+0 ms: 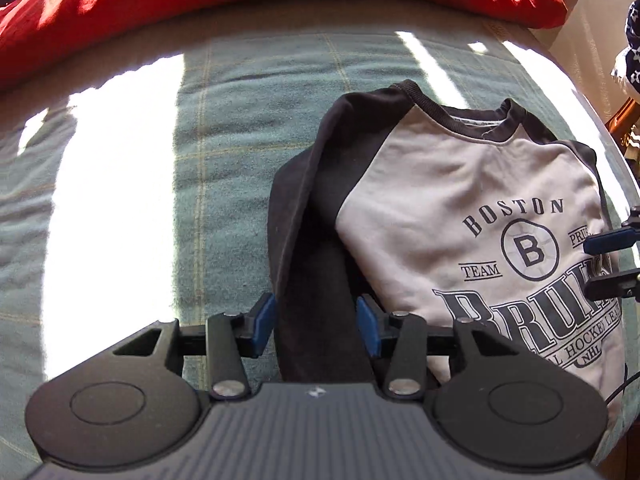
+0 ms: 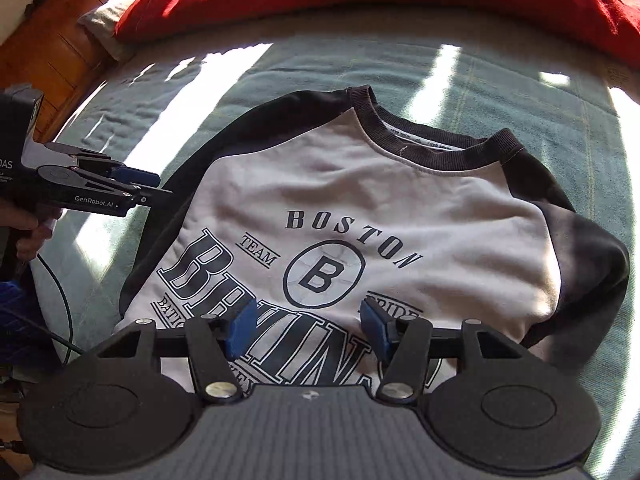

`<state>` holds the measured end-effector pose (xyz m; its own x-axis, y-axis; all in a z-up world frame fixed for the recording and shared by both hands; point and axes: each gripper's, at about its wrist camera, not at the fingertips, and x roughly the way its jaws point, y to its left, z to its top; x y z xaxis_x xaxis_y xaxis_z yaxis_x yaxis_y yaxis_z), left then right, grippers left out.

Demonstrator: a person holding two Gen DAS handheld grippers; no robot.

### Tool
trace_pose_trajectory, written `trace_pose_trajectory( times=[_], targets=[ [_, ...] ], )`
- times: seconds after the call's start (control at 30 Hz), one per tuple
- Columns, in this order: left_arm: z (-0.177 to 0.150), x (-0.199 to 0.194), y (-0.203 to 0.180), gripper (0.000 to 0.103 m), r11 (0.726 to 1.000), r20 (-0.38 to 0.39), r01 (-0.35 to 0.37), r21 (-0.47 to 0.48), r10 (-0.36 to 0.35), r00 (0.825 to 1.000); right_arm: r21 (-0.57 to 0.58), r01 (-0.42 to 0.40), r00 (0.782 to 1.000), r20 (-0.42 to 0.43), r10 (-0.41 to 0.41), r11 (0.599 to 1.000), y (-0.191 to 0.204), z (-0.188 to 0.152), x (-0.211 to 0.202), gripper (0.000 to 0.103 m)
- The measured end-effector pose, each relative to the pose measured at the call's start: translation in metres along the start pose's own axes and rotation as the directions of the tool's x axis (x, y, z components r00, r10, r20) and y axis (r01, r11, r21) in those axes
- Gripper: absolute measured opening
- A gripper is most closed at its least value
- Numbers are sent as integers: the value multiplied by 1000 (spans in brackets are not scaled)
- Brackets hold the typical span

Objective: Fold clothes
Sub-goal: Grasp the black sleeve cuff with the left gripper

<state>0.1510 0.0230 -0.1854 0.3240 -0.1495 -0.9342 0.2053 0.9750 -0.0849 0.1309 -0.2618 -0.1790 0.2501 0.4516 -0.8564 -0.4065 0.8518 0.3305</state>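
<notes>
Sweatshirt (image 2: 360, 200) is lying face-up on the green bedspread (image 1: 224, 152). I'm holding my left gripper (image 1: 316, 322) spread around its dark sleeve (image 1: 316, 280); right gripper (image 2: 308, 326) is hovering spread over the print.

sweatshirt (image 2: 400, 208) | grey body, black sleeves, Boston print | front up, flat, sleeves folded alongside

Left gripper (image 2: 154, 184): black linkage arms, blue finger pads, silver pivot screws, white "GenRobot.AI" lettering, black cable at 7 o'clock. Right gripper (image 2: 308, 330): same black-and-blue build, ribbed grey housing.
</notes>
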Motion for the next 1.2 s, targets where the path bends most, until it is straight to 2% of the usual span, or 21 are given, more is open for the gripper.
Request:
trace_pose_trajectory(
  times=[0.07,0.1,0.27,0.47,0.73,0.8,0.9,1.03,1.07,1.13,1.17,1.2],
  targets=[
    [-25,-6,4,43,997,-21,8,-81,-9,1000,-47,11,1000,-14,-11,999,16,-8,8,74],
    [-37,-8,5,43,993,-28,11,-118,-14,1000,-95,40,999,-22,-43,995,25,-13,13,75],
    [-83,-9,4,43,962,-61,26,-272,-44,997,-142,56,998,-32,-62,988,29,-16,21,80],
    [-121,-8,-1,42,883,-56,101,-459,-142,988,-199,75,995,-42,-85,977,33,-20,31,84],
    [-140,4,-6,41,779,21,210,-591,-246,969,-256,77,994,-51,-93,964,38,-26,42,94],
    [-140,5,-8,32,761,45,224,-609,-249,968,-263,71,995,-53,-88,962,38,-28,45,98],
    [-140,0,-10,19,751,85,238,-616,-236,968,-271,57,996,-56,-75,961,38,-29,47,102],
    [-145,6,-9,16,704,92,262,-660,-271,958,-274,51,996,-57,-69,960,37,-29,46,103],
    [-144,6,-8,16,705,92,258,-661,-265,960,-274,51,996,-56,-69,960,37,-29,46,103],
    [-141,2,-8,17,729,90,232,-644,-228,969,-274,49,996,-56,-67,960,37,-29,45,103],
    [-140,0,-8,11,740,90,218,-636,-210,974,-275,49,996,-56,-66,960,37,-29,45,103],
    [-138,-2,-8,2,751,90,205,-628,-191,977,-275,48,996,-56,-66,960,37,-29,45,103]
  ],
)
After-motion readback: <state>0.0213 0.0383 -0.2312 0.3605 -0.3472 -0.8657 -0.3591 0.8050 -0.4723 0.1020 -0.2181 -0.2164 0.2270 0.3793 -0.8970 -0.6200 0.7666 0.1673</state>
